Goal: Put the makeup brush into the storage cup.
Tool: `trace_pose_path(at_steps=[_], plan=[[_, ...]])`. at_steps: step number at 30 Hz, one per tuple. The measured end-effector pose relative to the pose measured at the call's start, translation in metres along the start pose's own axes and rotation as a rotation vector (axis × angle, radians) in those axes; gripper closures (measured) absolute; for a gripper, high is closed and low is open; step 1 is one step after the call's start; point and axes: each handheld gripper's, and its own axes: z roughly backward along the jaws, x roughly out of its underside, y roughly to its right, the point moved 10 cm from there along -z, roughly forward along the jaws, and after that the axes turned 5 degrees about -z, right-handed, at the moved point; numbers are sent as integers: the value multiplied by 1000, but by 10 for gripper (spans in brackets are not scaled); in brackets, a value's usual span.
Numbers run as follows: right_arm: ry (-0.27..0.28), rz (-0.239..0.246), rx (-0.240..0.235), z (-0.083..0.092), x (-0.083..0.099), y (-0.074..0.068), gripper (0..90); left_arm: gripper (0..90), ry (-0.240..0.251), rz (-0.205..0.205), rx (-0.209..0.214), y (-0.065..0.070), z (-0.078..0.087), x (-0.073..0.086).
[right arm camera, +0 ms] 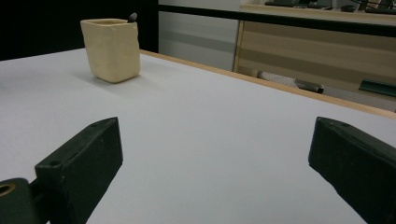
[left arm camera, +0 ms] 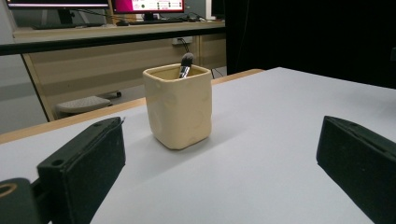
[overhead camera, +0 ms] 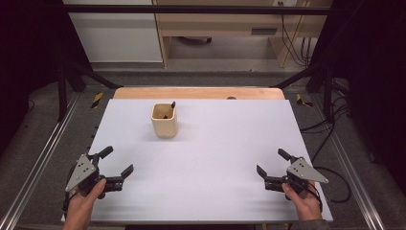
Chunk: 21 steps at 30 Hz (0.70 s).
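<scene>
A cream square cup point(overhead camera: 164, 120) stands upright on the white table point(overhead camera: 206, 158), toward the back and left of centre. A dark brush point(overhead camera: 172, 105) leans inside it, its tip poking above the rim. My left gripper point(overhead camera: 117, 161) rests near the front left corner, open and holding nothing. My right gripper point(overhead camera: 272, 161) sits near the front right, also open and holding nothing. In the left gripper view the cup point(left arm camera: 178, 106) stands ahead between the jaws, with the brush point(left arm camera: 185, 65) at its far corner. In the right gripper view the cup point(right arm camera: 111, 49) is far off at the upper left.
A wooden strip point(overhead camera: 198, 93) runs along the table's far edge. Black frame bars point(overhead camera: 62, 91) stand at both sides, and cables point(overhead camera: 330, 139) trail off on the right. Beyond the table are a wooden desk point(left arm camera: 107, 51) and monitors point(left arm camera: 147, 5).
</scene>
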Motion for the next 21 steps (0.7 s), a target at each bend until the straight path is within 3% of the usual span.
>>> trace_pose_path(at_steps=[14, 21], plan=[[9, -1, -9, -2, -1, -2, 27, 9, 19, -22, 14, 9, 3, 9], [7, -7, -13, -5, 0, -4, 25, 9, 45, -34, 8, 10, 5, 3]])
